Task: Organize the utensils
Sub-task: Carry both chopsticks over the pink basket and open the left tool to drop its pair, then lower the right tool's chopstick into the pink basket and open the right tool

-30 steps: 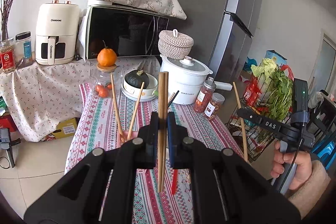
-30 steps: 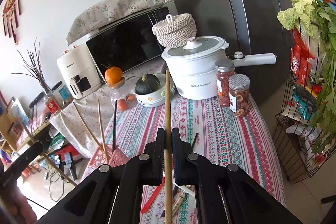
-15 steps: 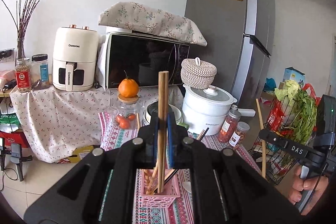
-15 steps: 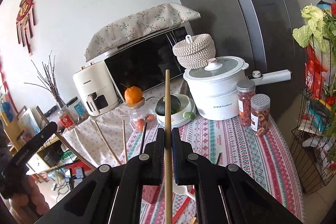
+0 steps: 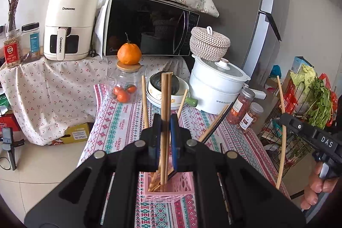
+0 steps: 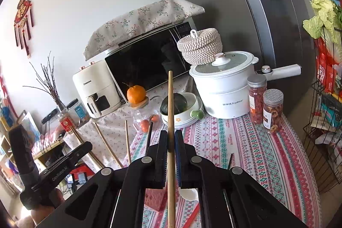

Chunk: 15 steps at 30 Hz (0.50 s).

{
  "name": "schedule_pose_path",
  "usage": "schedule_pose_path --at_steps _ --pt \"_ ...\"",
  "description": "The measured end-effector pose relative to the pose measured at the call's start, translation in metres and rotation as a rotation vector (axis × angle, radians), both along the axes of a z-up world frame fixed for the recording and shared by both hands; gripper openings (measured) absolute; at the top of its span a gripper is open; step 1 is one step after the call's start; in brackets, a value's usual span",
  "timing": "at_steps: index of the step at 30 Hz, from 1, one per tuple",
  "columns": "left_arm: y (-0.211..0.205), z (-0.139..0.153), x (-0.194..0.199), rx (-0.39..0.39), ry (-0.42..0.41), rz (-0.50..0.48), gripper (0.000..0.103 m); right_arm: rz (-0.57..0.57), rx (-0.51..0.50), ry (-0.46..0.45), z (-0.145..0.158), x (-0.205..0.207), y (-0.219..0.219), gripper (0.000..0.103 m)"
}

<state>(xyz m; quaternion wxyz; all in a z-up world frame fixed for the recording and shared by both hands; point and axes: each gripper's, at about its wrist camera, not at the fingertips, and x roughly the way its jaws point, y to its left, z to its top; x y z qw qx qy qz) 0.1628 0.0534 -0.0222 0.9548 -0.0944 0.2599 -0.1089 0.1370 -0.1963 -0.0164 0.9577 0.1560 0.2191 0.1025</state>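
Patterned tablecloth [image 5: 119, 121], pink basket [image 5: 168, 187], both tongs gripping upright chopsticks

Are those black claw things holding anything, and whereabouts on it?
Left gripper pinches a pair of wooden chopsticks mid-length, above the pink basket. Right gripper clamps one chopstick mid-shaft.

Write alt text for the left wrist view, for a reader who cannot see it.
The left gripper is shut on a pair of wooden chopsticks, held upright over a pink basket that already holds other chopsticks, on a patterned tablecloth. At right, the right gripper holds a single chopstick. Behind stand a white pot, microwave and air fryer.
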Motion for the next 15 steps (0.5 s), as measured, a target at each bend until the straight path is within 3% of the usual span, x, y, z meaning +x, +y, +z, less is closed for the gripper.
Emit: schedule_pose_path --at_steps 7,9,11,15 --pt "0.005 -0.003 0.001 -0.063 0.051 -0.02 0.011 0.007 0.017 -0.018 0.002 -0.001 0.002 0.006" --pt "0.005 -0.001 -0.002 -0.067 0.055 -0.025 0.029 0.012 0.015 -0.022 0.002 0.0 0.005 0.006" --pt "0.007 0.001 -0.007 -0.063 0.057 -0.023 0.041 0.015 0.013 -0.026 0.002 0.0 0.008 0.006" --pt "0.015 0.0 -0.015 -0.054 0.115 -0.006 0.056 0.024 0.028 -0.043 0.004 0.001 0.018 0.006"
